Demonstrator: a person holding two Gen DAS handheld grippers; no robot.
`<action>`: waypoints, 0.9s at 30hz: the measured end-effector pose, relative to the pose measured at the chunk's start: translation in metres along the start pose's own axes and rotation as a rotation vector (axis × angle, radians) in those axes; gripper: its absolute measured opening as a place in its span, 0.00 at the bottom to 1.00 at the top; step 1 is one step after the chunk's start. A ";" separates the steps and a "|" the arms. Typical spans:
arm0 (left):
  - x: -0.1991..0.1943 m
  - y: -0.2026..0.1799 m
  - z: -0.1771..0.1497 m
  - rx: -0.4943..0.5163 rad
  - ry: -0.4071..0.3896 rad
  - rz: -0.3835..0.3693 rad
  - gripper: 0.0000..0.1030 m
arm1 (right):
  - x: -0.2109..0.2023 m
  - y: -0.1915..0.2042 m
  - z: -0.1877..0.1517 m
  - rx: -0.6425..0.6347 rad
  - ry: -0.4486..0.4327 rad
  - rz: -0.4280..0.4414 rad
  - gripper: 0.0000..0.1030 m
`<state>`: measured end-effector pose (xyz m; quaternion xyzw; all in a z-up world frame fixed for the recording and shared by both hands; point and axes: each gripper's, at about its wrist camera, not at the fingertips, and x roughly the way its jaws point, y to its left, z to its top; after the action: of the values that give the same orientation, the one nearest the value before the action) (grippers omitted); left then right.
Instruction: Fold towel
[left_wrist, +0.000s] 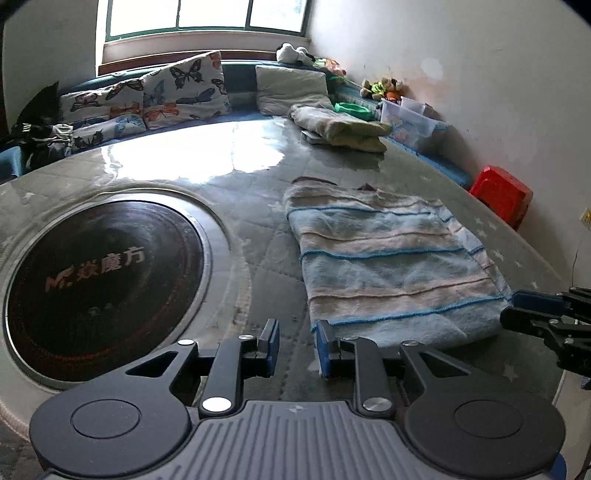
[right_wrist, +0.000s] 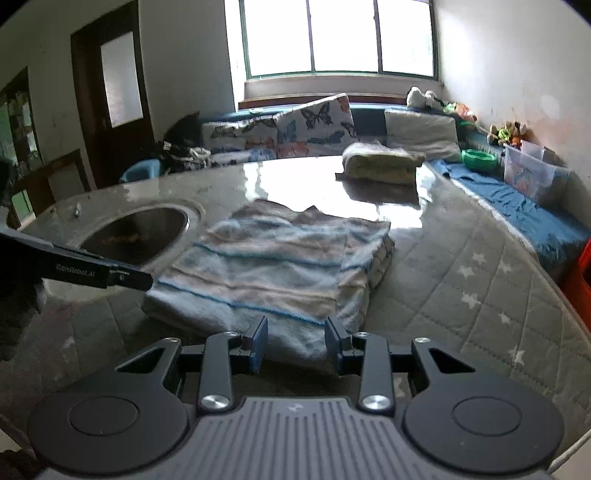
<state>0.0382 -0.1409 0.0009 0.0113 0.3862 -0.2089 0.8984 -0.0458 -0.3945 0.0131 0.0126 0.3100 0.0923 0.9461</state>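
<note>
A striped towel (left_wrist: 391, 266) in pale blue, pink and white lies folded in layers on the round glass-topped table (left_wrist: 251, 221). My left gripper (left_wrist: 297, 345) is open at the towel's near left corner, and nothing sits between its blue pads. In the right wrist view the same towel (right_wrist: 280, 273) lies just ahead of my right gripper (right_wrist: 295, 341), which is open at the towel's near edge, holding nothing. The right gripper (left_wrist: 532, 308) also shows at the towel's right corner in the left wrist view. The left gripper's body (right_wrist: 92, 273) enters the right wrist view from the left.
A dark round hotplate (left_wrist: 103, 291) is set into the table to the left of the towel. Another folded yellowish cloth (left_wrist: 340, 127) lies at the far side. Butterfly cushions (left_wrist: 177, 92), a clear plastic box (left_wrist: 406, 118) and a red stool (left_wrist: 502, 192) surround the table.
</note>
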 end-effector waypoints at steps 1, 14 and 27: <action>0.000 0.000 -0.001 -0.001 0.004 0.000 0.23 | 0.002 0.000 -0.001 0.003 0.005 -0.001 0.33; -0.007 -0.006 -0.009 0.003 0.030 -0.002 0.27 | 0.007 0.007 -0.011 0.041 0.022 -0.024 0.44; -0.018 -0.020 -0.015 0.028 0.018 -0.008 0.57 | -0.006 0.015 -0.012 0.069 -0.009 -0.061 0.68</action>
<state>0.0089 -0.1493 0.0054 0.0241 0.3912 -0.2176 0.8939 -0.0600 -0.3815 0.0082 0.0365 0.3089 0.0527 0.9489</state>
